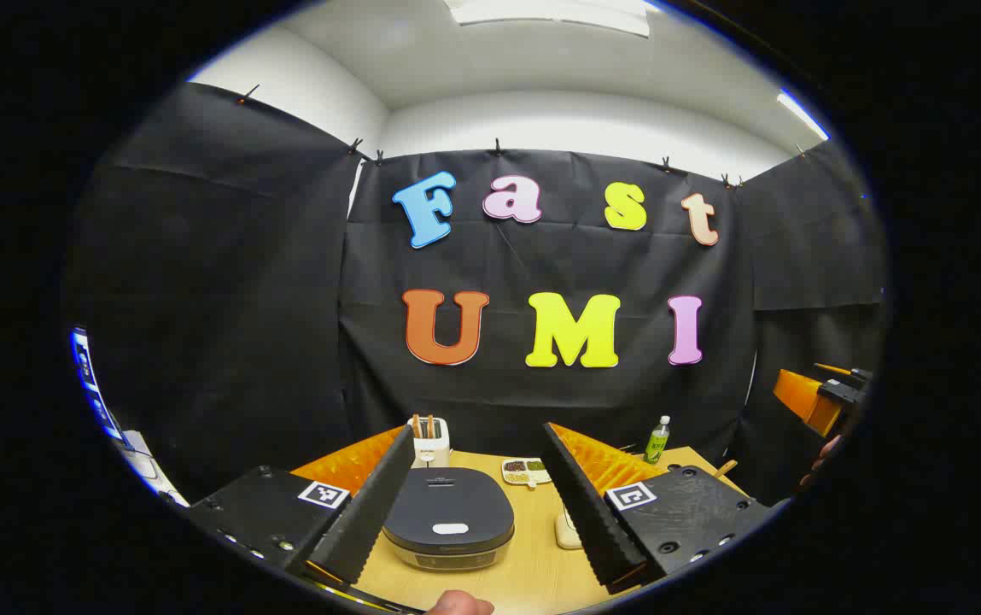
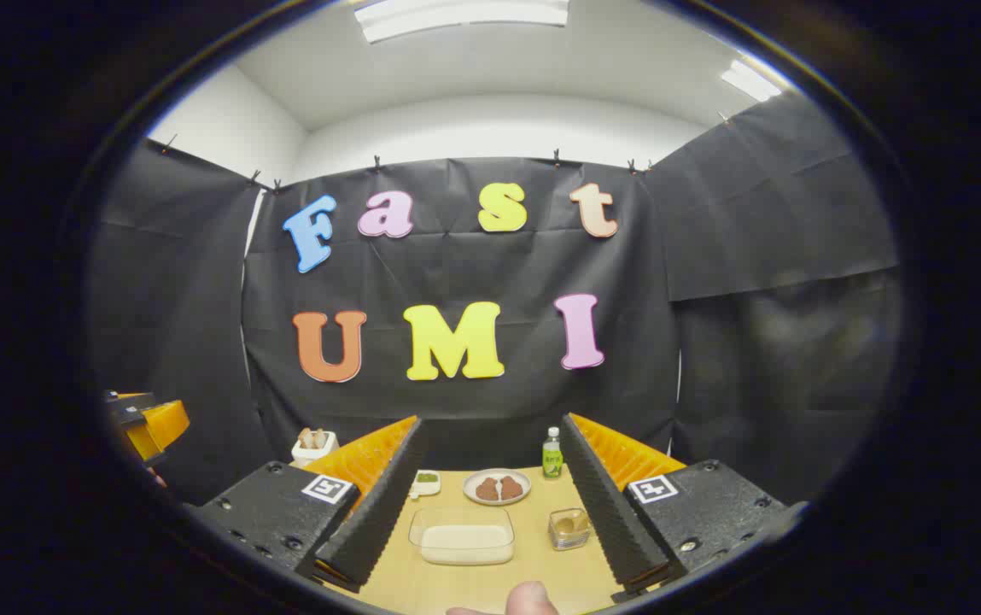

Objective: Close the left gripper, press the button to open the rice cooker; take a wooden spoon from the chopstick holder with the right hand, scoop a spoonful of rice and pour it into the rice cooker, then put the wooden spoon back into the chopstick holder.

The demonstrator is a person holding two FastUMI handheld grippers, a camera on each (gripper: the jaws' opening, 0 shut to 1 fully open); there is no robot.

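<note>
In the left gripper view the dark rice cooker point(image 1: 447, 515) sits with its lid down on the wooden table point(image 1: 533, 572), a pale button point(image 1: 449, 529) near its front. My left gripper point(image 1: 480, 489) hangs open above and before it, the cooker between its fingers. Behind the cooker stands a white chopstick holder point(image 1: 430, 441) with wooden handles sticking up. In the right gripper view a clear container of rice point(image 2: 462, 536) lies on the table ahead of my right gripper point(image 2: 497, 480), which is open and holds nothing. The chopstick holder point(image 2: 314, 445) shows far left there.
A green bottle point(image 1: 656, 441) and a divided dish of beans point(image 1: 525, 470) stand behind the cooker. In the right gripper view a plate with brown pieces point(image 2: 497, 487), a small glass jar point(image 2: 569, 528), a small green dish point(image 2: 426, 482) and the bottle point(image 2: 551, 454) surround the rice container.
</note>
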